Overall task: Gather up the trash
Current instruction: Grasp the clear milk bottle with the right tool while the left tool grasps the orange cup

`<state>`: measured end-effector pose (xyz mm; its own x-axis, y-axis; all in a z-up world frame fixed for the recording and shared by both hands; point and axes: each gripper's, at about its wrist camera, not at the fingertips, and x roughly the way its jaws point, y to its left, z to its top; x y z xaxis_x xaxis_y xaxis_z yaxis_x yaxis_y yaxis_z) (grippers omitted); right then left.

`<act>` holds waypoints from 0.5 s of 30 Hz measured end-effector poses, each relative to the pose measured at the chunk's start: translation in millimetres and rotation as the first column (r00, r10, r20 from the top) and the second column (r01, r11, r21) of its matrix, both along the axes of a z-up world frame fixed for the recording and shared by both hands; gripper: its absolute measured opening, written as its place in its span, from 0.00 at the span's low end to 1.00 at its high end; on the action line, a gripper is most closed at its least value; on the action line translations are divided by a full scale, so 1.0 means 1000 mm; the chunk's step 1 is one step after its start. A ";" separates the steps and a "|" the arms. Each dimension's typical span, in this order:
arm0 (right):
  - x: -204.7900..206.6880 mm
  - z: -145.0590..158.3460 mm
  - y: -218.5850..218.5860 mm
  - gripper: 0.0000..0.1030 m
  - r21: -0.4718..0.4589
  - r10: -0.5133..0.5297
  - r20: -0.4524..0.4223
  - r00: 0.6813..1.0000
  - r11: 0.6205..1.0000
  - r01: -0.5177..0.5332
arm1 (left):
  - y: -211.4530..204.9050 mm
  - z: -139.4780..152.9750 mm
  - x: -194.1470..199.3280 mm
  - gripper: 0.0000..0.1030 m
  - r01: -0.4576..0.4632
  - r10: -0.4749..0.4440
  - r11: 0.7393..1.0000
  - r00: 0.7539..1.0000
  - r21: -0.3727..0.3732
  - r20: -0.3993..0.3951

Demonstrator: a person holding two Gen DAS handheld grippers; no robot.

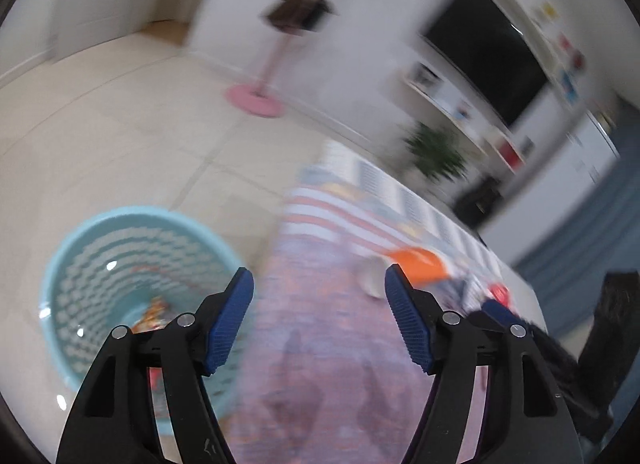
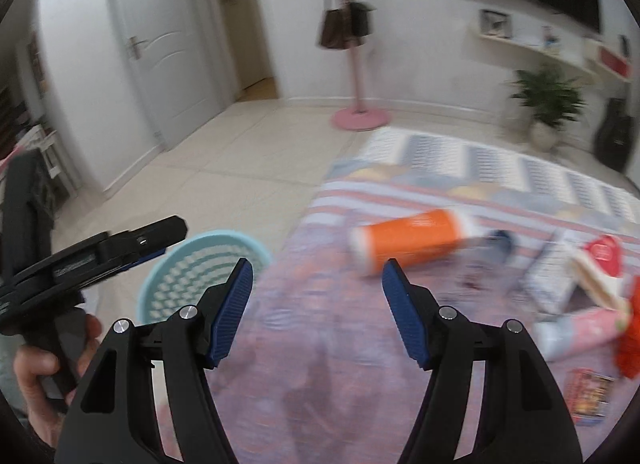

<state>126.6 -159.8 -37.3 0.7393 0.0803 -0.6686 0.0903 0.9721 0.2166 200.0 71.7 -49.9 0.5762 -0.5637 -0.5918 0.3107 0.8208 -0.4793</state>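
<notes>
A light blue mesh basket (image 1: 136,296) stands on the tile floor beside the rug, with a colourful wrapper (image 1: 154,314) lying in its bottom. My left gripper (image 1: 319,276) hangs open and empty above the rug's edge, just right of the basket. My right gripper (image 2: 317,268) is open too, with nothing between its pads. Ahead of it an orange and white canister (image 2: 412,240) lies on its side. A red packet (image 2: 604,256), a white box (image 2: 556,276), a pink tube (image 2: 576,332) and a small printed wrapper (image 2: 590,396) are scattered to the right. The basket (image 2: 200,272) sits left of the right gripper.
A hand (image 2: 40,364) holds the left gripper's handle at the left edge. The patterned rug (image 2: 440,168) covers the floor on the right. A pink coat stand (image 2: 360,116) with bags, a potted plant (image 2: 548,104), a wall television (image 1: 484,48) and a white door (image 2: 152,44) line the room.
</notes>
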 end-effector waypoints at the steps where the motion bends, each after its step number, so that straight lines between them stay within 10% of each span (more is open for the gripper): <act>1: -0.005 0.000 -0.013 0.62 -0.011 -0.036 -0.002 0.999 0.999 0.036 | -0.013 0.002 0.000 0.65 0.031 -0.031 0.999 0.999 0.019 0.011; 10: -0.009 -0.043 -0.098 0.62 0.093 -0.262 -0.132 0.956 0.957 0.275 | -0.115 -0.007 0.038 0.65 0.268 -0.284 0.937 0.958 0.225 0.044; 15: 0.004 -0.068 -0.112 0.62 0.137 -0.311 -0.195 0.930 0.931 0.339 | -0.123 -0.028 0.064 0.65 0.270 -0.274 0.952 0.962 0.143 0.010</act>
<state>131.0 -271.8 -105.3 0.6225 -0.0255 -0.7822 0.4439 0.8346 0.3262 263.7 -51.6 -77.8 0.4309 -0.6149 -0.6605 0.5433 0.7612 -0.3541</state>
